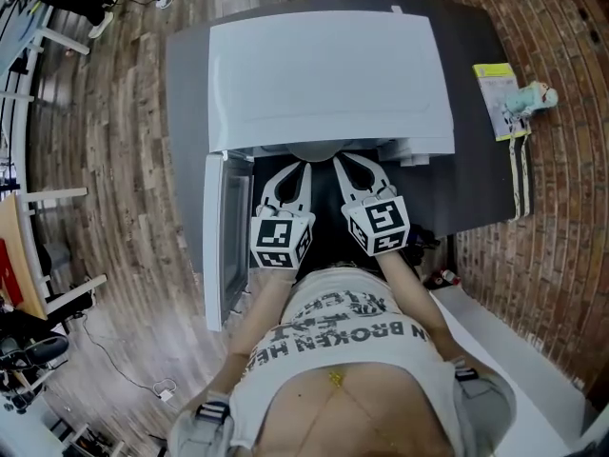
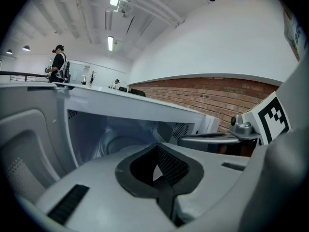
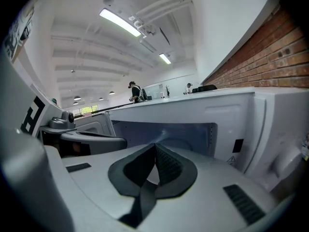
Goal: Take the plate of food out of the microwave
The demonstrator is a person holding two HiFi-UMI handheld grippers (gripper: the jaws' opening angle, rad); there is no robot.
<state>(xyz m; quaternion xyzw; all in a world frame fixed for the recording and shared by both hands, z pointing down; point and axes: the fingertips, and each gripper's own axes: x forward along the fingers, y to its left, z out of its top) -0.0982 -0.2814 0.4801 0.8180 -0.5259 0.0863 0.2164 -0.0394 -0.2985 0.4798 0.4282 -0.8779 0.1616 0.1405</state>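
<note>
A white microwave stands on a dark table, its door swung open to the left. Both grippers point side by side into the open front: the left gripper and the right gripper. In the left gripper view the left gripper is shut with nothing between its pads. The right gripper is shut the same way in its own view. Behind each pair of jaws lies the lit cavity with a pale round shape on its floor. No food can be made out on it.
A yellow-green booklet and a small pale figure lie at the table's right end. Brick paving runs along the right, wooden floor along the left. The microwave's control side is close at the right gripper's right.
</note>
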